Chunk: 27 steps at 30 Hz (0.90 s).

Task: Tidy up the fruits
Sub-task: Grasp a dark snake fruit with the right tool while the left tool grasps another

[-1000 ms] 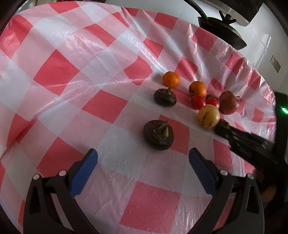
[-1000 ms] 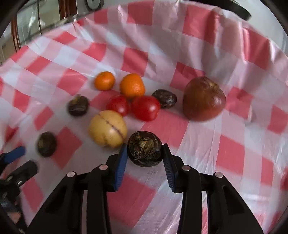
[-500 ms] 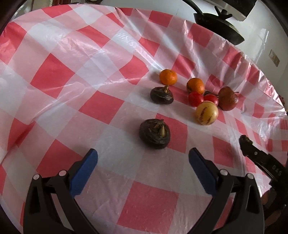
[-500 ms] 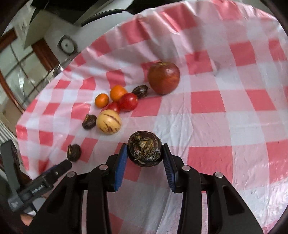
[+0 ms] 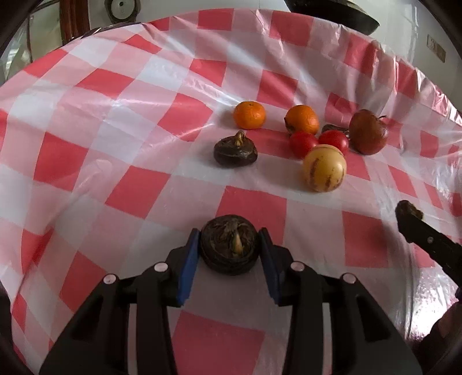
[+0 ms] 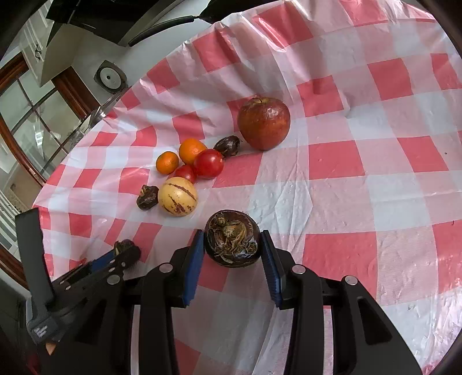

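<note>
My left gripper (image 5: 229,248) is shut on a dark brown water chestnut (image 5: 229,244) low over the checked cloth. My right gripper (image 6: 232,245) is shut on another dark water chestnut (image 6: 232,238) and holds it above the cloth; it also shows at the right edge of the left wrist view (image 5: 408,212). On the cloth lie a third chestnut (image 5: 235,150), two oranges (image 5: 249,114) (image 5: 302,118), two tomatoes (image 5: 302,143) (image 5: 333,140), a yellow striped melon (image 5: 324,168), a red-brown apple (image 5: 368,132) and a small dark chestnut (image 6: 228,145) beside it.
The red and white checked tablecloth (image 5: 138,121) covers a round table; its edge drops off at the back and sides. A dark pan (image 5: 340,14) sits beyond the far edge. A window and wooden frame (image 6: 43,109) are at the left.
My left gripper moved forward and closed on the near water chestnut, which was lying free between the open jaws. My right gripper pulled back and up with its chestnut.
</note>
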Motion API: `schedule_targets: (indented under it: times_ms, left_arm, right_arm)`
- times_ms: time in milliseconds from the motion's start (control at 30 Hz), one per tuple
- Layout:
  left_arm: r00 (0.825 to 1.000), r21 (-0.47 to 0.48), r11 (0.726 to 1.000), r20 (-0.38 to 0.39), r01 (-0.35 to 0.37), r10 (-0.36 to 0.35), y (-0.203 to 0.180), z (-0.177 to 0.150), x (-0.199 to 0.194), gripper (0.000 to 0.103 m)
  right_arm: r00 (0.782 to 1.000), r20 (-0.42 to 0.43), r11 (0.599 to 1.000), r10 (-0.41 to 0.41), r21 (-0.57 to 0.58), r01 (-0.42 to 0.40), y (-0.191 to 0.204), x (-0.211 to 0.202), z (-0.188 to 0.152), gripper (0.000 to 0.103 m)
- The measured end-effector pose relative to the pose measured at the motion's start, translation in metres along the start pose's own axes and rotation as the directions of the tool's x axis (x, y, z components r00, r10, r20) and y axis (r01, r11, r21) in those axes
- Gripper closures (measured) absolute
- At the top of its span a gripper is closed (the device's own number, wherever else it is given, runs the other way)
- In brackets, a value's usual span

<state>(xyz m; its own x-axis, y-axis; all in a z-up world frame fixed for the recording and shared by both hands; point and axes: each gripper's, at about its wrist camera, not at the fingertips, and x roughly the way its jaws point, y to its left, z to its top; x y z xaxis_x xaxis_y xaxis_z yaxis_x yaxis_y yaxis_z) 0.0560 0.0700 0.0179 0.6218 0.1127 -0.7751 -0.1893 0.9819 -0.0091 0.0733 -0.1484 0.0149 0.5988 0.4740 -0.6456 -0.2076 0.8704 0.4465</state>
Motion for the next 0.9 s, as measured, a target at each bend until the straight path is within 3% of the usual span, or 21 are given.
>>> schedule_targets:
  times_ms: [300,633,733,900]
  left_arm:
    - [1.000,-0.049,0.999,0.015,0.011,-0.010,0.011,-0.008,-0.011,0.062]
    - [0.998,-0.049,0.999,0.064,-0.022,0.025,0.030,-0.046,-0.070,0.062]
    - [0.997,-0.033,0.999,0.072,-0.039,0.041,0.039,-0.066,-0.089,0.062]
    - [0.993,-0.002,0.998,0.098,-0.064,0.064,0.056,-0.094,-0.114,0.062]
  right_arm:
    - [1.000,-0.018,1.000,-0.005,0.005,0.005,0.000,0.005,0.000,0.064]
    - [0.998,-0.028,0.999,-0.050,0.006,0.050,0.003,0.006,-0.002,0.064]
    - [0.997,-0.033,0.997,-0.074,0.026,0.074,0.007,-0.004,-0.013,0.064]
    - [1.000,-0.014,1.000,-0.019,0.020,0.020,0.038,-0.033,-0.053,0.064]
